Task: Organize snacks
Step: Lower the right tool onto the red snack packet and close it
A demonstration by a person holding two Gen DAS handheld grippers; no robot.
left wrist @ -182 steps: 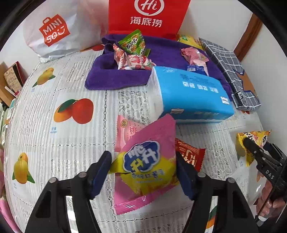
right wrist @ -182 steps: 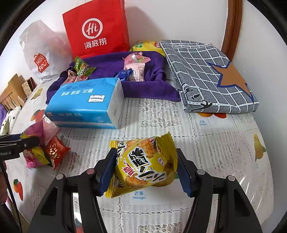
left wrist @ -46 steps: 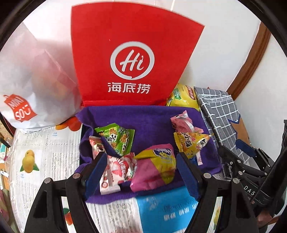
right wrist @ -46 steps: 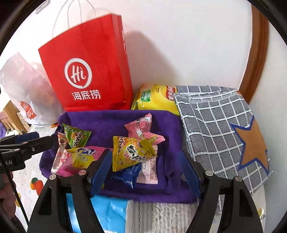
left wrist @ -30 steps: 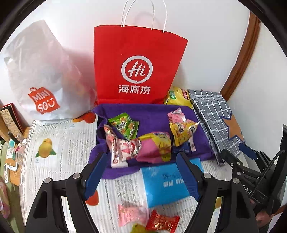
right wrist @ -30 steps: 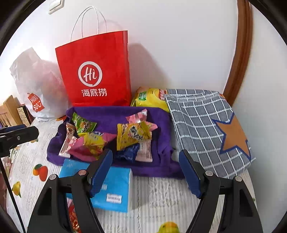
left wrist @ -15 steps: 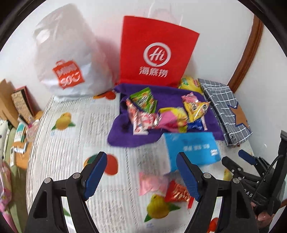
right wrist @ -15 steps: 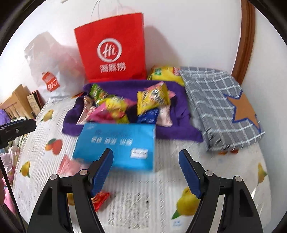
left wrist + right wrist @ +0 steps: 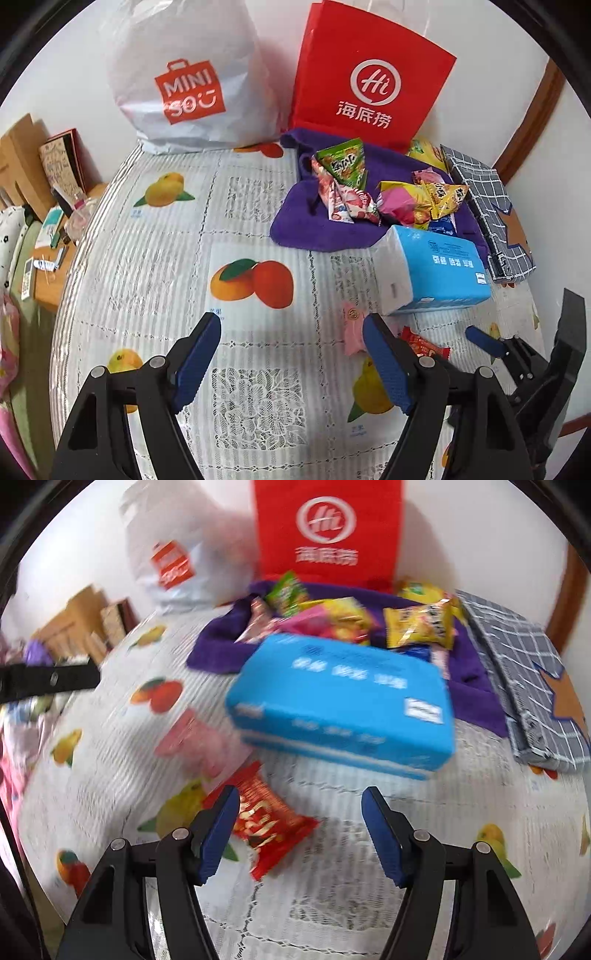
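Now, left wrist view: the left gripper (image 9: 291, 354) stands apart and empty; a pink packet (image 9: 352, 326) and red packet (image 9: 424, 347) lie lower right, near the tissue pack (image 9: 439, 271).

Right wrist view: the right gripper (image 9: 300, 829), narrowing yet empty, frames the red packet (image 9: 264, 821) at lower centre. Probably light, crinkly, slippery; pinch its middle.

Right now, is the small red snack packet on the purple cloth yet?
No. The small red snack packet lies on the tablecloth, short of the purple cloth.

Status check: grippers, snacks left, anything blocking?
Left gripper and right gripper open, empty, right narrowing. Red packet, pink packet loose. Tissue pack before towel.
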